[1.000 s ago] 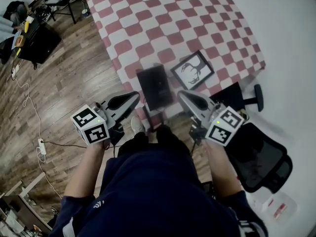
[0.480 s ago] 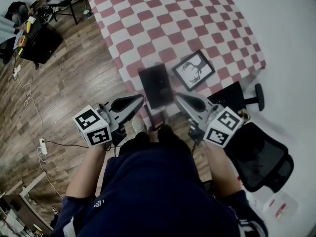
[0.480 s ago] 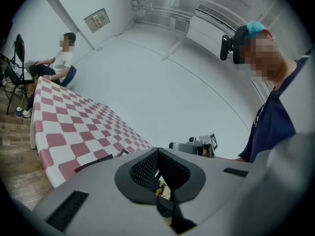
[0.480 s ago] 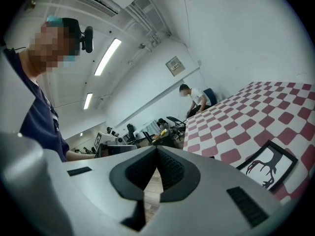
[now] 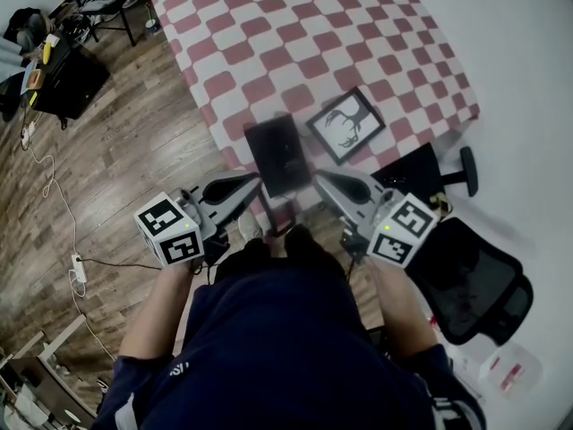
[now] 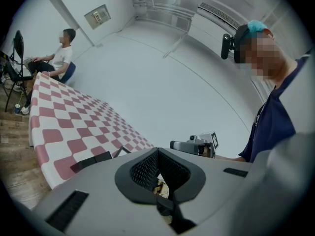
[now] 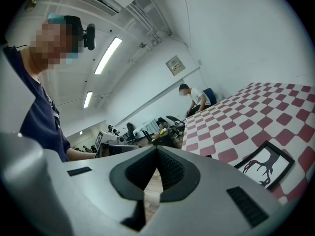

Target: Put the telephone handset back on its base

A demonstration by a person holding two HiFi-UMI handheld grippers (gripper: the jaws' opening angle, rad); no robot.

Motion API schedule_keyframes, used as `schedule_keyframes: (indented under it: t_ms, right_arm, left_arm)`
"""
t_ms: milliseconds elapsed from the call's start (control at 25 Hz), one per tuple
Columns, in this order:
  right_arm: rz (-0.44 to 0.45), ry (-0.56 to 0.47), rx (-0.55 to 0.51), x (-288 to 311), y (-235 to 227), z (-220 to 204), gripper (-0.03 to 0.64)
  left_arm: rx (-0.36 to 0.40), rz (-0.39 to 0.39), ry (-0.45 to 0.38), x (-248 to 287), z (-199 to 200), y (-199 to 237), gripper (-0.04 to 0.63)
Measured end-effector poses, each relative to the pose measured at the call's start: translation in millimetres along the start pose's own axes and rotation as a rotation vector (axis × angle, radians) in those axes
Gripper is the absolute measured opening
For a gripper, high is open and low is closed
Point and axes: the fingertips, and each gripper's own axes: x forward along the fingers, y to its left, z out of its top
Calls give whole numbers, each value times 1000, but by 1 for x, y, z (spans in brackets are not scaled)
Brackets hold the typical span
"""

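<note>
A black telephone point(image 5: 279, 155) lies near the front edge of the checkered table point(image 5: 295, 34). It is blurred, and I cannot tell the handset from the base. My left gripper point(image 5: 255, 183) hangs in front of the table edge, left of the phone, with its jaws shut and nothing in them. My right gripper point(image 5: 320, 179) mirrors it on the right, also shut and empty. In the left gripper view the left gripper's point(image 6: 157, 151) tips meet, with the phone point(image 6: 91, 161) low beyond them. In the right gripper view the right gripper's point(image 7: 156, 150) pads touch at the tip.
A black-framed deer picture point(image 5: 347, 125) lies right of the phone and shows in the right gripper view point(image 7: 263, 166). A black office chair point(image 5: 474, 280) stands at my right. On the wooden floor to the left are a power strip point(image 5: 75, 265) and a dark case point(image 5: 67, 79). A seated person point(image 6: 56, 58) is at the table's far end.
Both grippers have drifted slightly inward toward each other just below the table edge. The phone and the picture have not moved.
</note>
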Motion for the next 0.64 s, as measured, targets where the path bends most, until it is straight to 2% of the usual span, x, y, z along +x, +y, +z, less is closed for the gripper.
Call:
schedule_keyframes:
  t_ms: [640]
  right_arm:
    - [5,36,-40,-2,-6,3,15]
  left_arm:
    - [-10,-13,-1,17,3,4,31]
